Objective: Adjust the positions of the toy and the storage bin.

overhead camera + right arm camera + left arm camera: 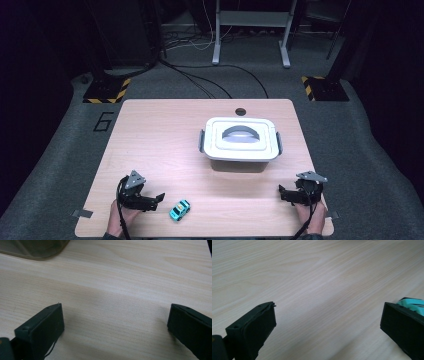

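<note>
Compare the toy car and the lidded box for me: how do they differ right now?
The toy car is small and turquoise; the lidded box is far larger, white with grey handle and latches. The car lies near the table's front edge beside the left tongs; the box sits farther back, centre-right. Both rest untouched on the table.

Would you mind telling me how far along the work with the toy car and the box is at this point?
Nothing looks done so far. The toy car sits on the table, just right of the left gripper, whose jaws are open and empty. The right gripper is open too, resting near the table's right edge. The box has its lid on. Probably left: grasping the car and opening the box.
</note>
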Demonstrator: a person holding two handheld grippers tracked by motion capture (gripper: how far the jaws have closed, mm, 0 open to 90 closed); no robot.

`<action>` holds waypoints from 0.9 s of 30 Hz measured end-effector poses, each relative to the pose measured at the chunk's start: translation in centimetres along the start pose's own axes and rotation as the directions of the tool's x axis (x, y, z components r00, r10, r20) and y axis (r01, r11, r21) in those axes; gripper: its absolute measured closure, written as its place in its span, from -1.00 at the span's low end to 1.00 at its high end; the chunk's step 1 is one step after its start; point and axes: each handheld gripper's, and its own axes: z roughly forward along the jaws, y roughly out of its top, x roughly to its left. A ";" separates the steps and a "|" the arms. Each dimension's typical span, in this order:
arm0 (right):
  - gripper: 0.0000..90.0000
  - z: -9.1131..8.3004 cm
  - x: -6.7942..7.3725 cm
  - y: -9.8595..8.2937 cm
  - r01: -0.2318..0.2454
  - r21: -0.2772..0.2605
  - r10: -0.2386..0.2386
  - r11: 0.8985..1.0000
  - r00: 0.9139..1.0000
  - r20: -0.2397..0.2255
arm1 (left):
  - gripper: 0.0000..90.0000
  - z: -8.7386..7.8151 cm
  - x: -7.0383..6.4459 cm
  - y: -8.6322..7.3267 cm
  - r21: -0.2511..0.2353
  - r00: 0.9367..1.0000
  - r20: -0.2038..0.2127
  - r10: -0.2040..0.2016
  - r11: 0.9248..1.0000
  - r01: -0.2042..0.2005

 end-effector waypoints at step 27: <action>-0.99 0.0 0.0 0.0 -0.003 -0.001 0.003 1.000 1.000 0.002 | -0.75 0.8 -7.4 -0.3 -0.004 0.989 0.107 0.102 0.995 -0.102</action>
